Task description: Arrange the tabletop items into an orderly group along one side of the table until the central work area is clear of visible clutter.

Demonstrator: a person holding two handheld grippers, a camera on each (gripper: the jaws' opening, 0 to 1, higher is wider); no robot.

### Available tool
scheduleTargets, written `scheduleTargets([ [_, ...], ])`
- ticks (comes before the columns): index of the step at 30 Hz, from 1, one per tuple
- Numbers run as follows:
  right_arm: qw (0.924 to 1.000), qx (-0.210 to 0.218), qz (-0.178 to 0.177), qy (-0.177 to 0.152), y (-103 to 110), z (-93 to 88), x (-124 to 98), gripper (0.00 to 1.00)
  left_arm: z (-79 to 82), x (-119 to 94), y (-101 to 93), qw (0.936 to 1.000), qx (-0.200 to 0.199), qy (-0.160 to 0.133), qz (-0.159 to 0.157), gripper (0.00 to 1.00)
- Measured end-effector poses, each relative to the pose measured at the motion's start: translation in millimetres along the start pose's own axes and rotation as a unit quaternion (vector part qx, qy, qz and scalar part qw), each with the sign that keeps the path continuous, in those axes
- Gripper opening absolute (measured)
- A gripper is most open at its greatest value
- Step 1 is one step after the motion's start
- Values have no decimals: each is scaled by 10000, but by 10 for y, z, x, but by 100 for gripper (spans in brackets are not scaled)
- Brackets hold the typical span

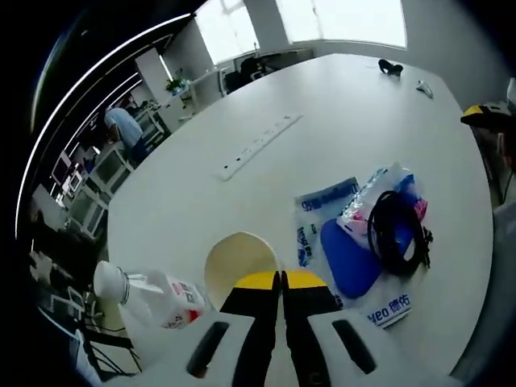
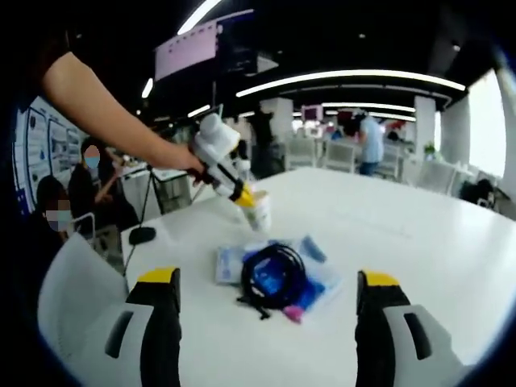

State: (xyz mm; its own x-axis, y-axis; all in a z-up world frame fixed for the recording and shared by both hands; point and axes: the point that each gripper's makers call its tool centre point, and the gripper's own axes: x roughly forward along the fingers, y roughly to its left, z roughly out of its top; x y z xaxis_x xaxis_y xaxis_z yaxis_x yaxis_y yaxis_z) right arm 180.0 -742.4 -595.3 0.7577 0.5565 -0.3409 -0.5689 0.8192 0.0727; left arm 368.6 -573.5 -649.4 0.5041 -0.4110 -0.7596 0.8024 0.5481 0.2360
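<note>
Left gripper view: my left gripper (image 1: 281, 278) jaws pinch the paper cup (image 1: 239, 263) rim at lower centre, for carrying it aside. Right gripper (image 2: 266, 284) jaws spread wide, aimed at the cable (image 2: 273, 276).

Left gripper (image 1: 281, 280) clamped on cream paper cup's (image 1: 239, 260) rim, beside toppled white plastic bottle (image 1: 153, 296) and blue-white plastic bags (image 1: 355, 242).

You are working at a large white rounded table (image 1: 339, 105) in an open-plan office. Bright daylight pours through tall windows (image 1: 339, 16) beyond its far end, and a long white power strip (image 1: 260, 146) lies flat on its surface. Long white strip lights (image 2: 347, 78) run across the dark ceiling above you. Behind the table stand white desks and chairs (image 2: 322, 151), with a white square pillar (image 2: 281, 114) among them. A pale hanging screen (image 2: 187, 52) sits high on the left.
</note>
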Motion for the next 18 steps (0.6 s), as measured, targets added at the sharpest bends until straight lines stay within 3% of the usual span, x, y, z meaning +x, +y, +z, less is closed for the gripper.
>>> scheduleTargets([
  [10,9996,246,-123,-105,-129,14,28,88,-16,181,73,9992,248,315,64,1],
  [18,9996,240,-105,-99,-106,21,55,87,-80,314,78,9976,374,578,72,1],
])
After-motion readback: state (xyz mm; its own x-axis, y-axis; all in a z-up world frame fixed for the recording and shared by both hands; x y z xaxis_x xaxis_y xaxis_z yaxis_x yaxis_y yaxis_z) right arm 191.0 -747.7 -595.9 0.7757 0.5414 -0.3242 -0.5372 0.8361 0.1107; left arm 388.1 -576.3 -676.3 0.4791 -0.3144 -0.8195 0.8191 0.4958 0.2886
